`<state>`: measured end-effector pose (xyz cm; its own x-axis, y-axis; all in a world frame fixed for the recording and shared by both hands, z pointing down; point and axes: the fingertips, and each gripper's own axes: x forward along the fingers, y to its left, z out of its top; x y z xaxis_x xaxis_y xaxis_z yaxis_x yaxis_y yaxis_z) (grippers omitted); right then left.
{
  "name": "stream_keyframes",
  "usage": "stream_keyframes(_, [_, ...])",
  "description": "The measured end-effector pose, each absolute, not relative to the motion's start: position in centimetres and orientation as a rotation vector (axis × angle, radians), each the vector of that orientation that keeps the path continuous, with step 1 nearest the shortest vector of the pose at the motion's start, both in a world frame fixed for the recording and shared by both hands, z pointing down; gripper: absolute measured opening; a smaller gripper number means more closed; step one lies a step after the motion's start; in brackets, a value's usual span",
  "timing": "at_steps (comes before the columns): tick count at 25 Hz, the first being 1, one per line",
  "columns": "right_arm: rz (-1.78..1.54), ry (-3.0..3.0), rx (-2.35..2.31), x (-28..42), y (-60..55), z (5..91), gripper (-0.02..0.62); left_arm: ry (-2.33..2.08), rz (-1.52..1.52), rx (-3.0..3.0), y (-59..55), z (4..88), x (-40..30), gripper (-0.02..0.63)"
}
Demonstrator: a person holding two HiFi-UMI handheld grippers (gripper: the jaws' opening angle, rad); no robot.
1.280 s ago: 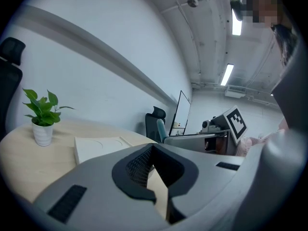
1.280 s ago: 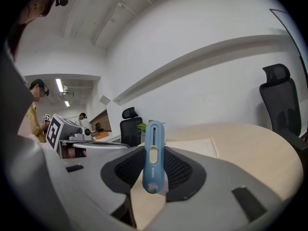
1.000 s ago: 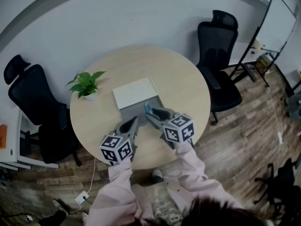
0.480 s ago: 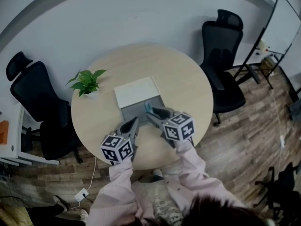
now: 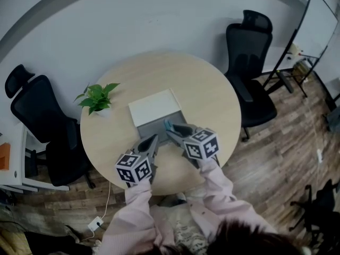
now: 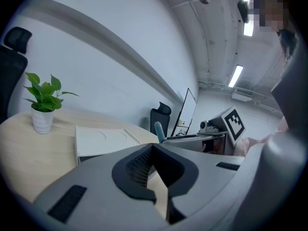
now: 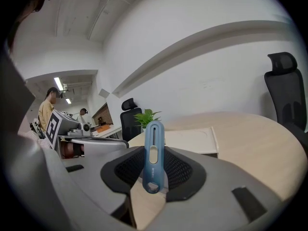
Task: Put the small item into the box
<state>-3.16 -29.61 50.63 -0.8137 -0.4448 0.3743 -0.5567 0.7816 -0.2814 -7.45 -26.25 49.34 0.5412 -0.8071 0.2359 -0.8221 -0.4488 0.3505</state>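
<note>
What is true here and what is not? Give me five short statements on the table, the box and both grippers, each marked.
1. The right gripper holds a blue item upright between its jaws. True.
2. The potted plant stands inside the box. False: it stands on the table, apart from the box.
3. The left gripper grips the blue item. False: nothing is between its jaws.
4. The box sits on the round table. True.
5. The blue item already lies in the box. False: it is in the right gripper's jaws.
</note>
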Motion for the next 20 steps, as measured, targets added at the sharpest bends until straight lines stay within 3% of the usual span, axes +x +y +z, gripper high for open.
stream_keyframes(20, [0.584,-2.552,0.746,-5.6,-33.3,54.0,0.127,-1.157,0.110,2.294,-29.1,53.3,-9.3,0.008])
